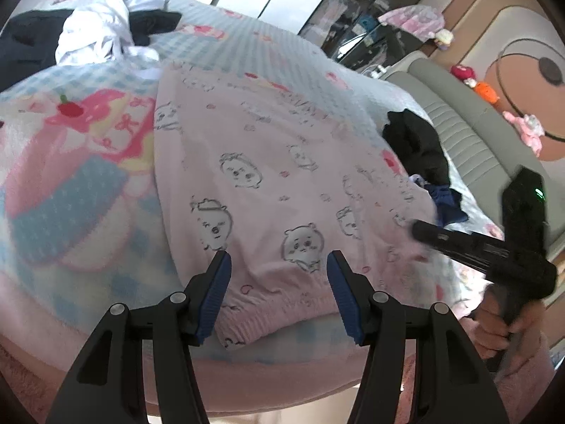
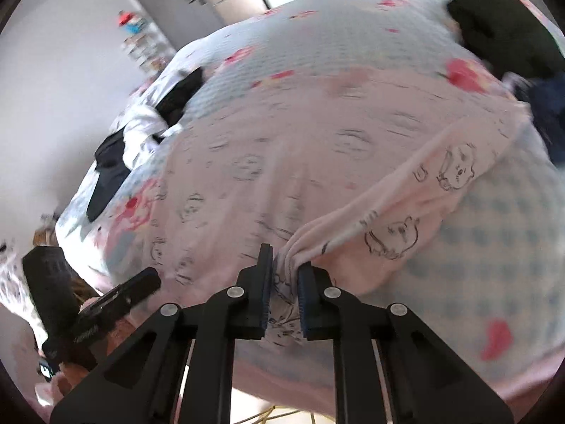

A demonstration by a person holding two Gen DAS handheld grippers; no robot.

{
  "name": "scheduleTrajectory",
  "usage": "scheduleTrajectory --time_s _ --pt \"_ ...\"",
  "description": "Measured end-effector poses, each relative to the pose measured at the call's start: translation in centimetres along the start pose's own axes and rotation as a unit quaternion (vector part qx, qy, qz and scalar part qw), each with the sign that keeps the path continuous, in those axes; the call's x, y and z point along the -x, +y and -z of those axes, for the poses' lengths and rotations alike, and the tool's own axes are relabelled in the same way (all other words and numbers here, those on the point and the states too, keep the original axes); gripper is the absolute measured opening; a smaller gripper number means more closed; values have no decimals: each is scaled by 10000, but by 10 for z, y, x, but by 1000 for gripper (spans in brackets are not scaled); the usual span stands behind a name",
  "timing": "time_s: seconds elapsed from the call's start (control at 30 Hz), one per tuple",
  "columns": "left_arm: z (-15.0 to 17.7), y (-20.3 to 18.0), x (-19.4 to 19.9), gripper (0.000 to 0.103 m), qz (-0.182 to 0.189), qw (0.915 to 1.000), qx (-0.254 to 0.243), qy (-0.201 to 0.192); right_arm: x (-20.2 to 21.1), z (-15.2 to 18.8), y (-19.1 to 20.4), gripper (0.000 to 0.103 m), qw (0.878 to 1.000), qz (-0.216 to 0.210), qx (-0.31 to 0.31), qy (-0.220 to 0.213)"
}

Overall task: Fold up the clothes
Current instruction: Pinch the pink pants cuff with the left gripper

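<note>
A pale pink garment [image 1: 265, 162] printed with small cartoon faces lies spread flat on the bed, its ribbed hem toward me. In the left wrist view my left gripper [image 1: 279, 258] hangs open just above that hem, with nothing between its blue pads. The right gripper [image 1: 418, 228] reaches in from the right at the garment's right edge, held by a hand [image 1: 494, 321]. In the right wrist view my right gripper [image 2: 286, 258] is shut on a bunched fold of the pink garment [image 2: 282, 141]. From that fold the lifted edge [image 2: 423, 183] stretches away to the right.
The bed is covered by a blue-checked blanket [image 1: 70, 190] with pink cartoon prints. A heap of white and dark clothes [image 1: 91, 39] lies at the far left. A black and navy pile [image 1: 416, 148] sits by the garment's right side. A grey padded headboard [image 1: 459, 123] runs behind.
</note>
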State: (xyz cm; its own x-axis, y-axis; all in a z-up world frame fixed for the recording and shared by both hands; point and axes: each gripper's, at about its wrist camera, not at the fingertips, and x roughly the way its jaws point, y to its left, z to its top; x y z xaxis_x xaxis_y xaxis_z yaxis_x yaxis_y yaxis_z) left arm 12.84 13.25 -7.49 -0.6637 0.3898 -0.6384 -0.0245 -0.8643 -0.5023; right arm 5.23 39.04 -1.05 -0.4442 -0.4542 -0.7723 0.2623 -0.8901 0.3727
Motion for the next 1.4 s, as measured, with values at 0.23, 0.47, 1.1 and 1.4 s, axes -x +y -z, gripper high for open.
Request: scheduleTrajectory --time_s 0.23,0.47,1.1,1.4 --pt "-2 -18 7 58 515 9984 -179 120 -50 19 -14 30 9938 -595 -812 479" --pt "-27 -63 -30 58 776 9924 -695 655 6 43 -38 39 9935 -488 -1010 -173" --pt "-20 -84 -104 18 51 9875 -574 1465 -19 75 -33 42 9989 414 -188 70" --pt "-22 -70 -82 18 0 9935 -95 1134 -22 74 -37 43 9990 251 -358 -113"
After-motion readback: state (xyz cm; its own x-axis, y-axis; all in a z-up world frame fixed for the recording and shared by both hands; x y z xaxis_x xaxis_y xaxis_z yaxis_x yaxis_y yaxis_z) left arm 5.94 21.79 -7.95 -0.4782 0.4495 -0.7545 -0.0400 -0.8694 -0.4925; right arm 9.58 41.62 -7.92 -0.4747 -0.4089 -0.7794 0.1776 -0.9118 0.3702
